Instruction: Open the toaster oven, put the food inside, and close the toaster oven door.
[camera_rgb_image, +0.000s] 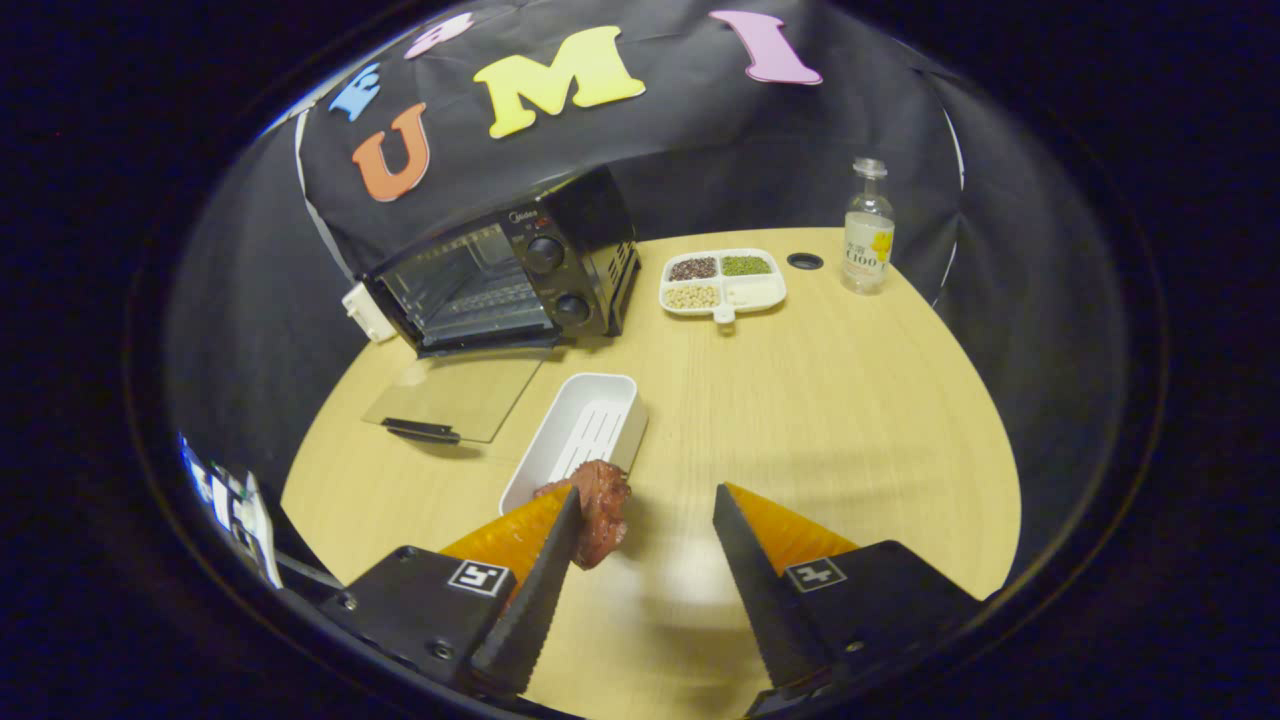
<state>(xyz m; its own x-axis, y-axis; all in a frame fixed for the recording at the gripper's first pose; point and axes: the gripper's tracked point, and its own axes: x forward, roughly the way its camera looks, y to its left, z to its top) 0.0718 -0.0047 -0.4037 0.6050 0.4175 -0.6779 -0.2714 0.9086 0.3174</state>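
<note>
The black toaster oven (520, 270) stands at the far left of the round wooden table (830, 430). Its glass door (455, 398) lies folded down flat toward me, so the wire rack inside shows. A reddish-brown piece of meat (600, 512) rests against the inner side of my left fingertip (560, 520), at the near end of a white tray (590, 425). My gripper (647, 492) is open. The right finger stands well apart from the meat, and only the left one touches it.
A white divided dish (722, 280) with beans and grains sits beyond, to the right of the oven. A clear bottle (868, 228) stands at the table's far right, with a cable hole (805, 261) beside it. A white block (368, 312) lies left of the oven.
</note>
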